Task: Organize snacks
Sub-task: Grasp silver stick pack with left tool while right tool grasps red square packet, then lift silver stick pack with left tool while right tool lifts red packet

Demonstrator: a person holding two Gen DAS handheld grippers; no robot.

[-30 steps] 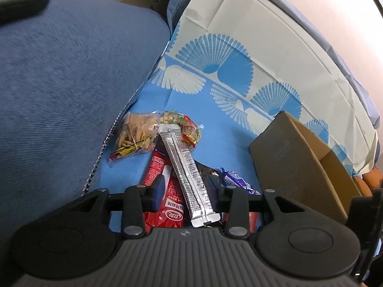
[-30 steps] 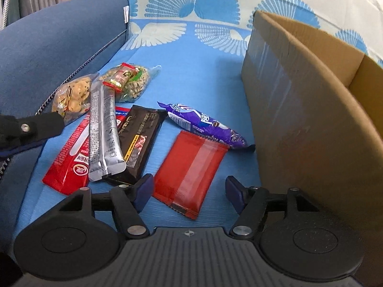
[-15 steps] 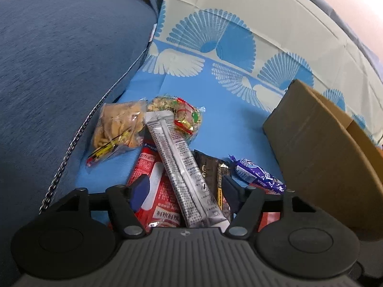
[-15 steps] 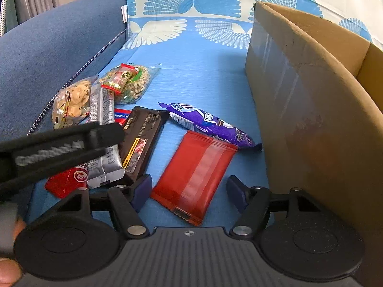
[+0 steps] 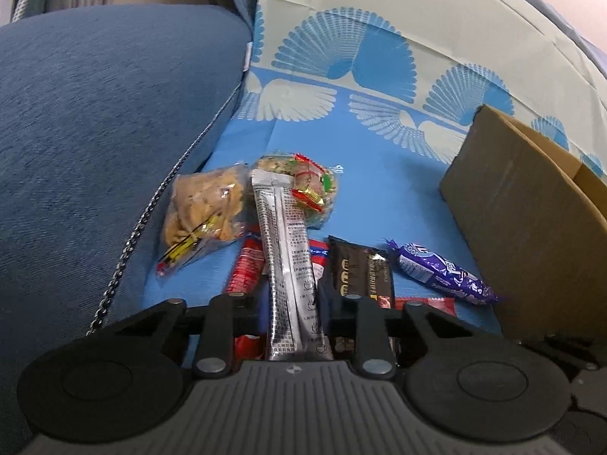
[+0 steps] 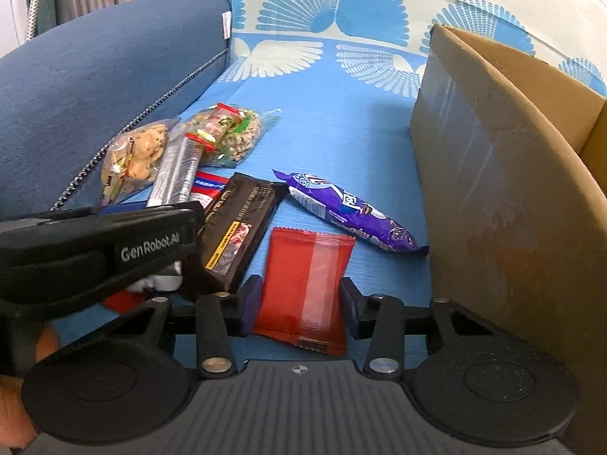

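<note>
We judge the task barely begun: all snacks lie on the blue cloth beside the cardboard box, our left gripper closed around the silver stick, our right gripper narrowly straddling the red packet.

Soft daylight, fisheye-warped, slightly blurred edges

My left gripper is held low, nearly level, its fingers drawn in narrow. My right gripper sits alongside at similar height, jaws parted wider, dark blue pads facing inward. Seen from the right wrist, the left gripper's black body crosses in front from the left.
</note>
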